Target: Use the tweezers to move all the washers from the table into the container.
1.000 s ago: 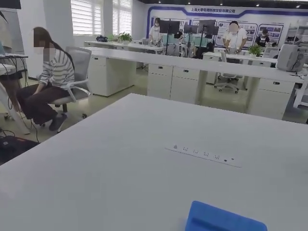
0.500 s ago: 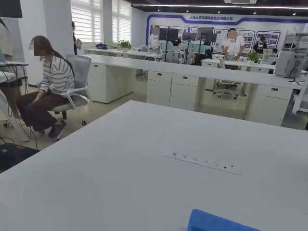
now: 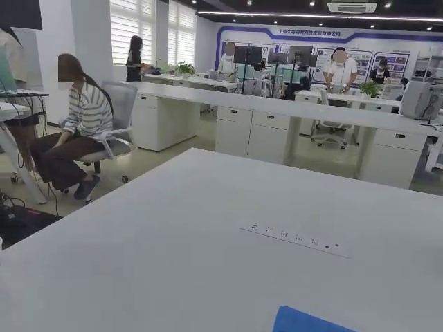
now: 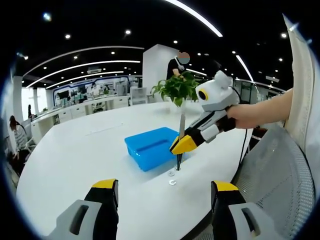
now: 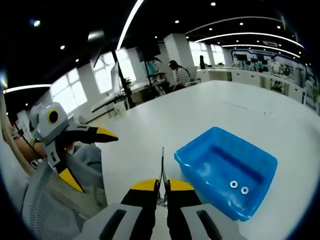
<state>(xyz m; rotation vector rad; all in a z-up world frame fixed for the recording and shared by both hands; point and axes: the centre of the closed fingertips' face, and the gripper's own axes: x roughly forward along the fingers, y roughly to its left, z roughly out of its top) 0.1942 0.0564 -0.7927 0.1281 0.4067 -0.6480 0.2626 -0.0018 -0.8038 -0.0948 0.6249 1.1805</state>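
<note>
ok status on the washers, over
Right gripper shut on tweezers, tip down by two loose washers. Left gripper open, idle. Two washers in container. Nothing in the way.

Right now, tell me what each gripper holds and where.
Right gripper clamps the tweezers about mid-length; left gripper is open, holding nothing.

A wide white counter [image 3: 173, 263] carries a blue container [image 4: 152, 148]. Two washers [image 4: 172, 182] lie just beside it. A socket strip [image 3: 295, 238] sits flush in the surface.
</note>
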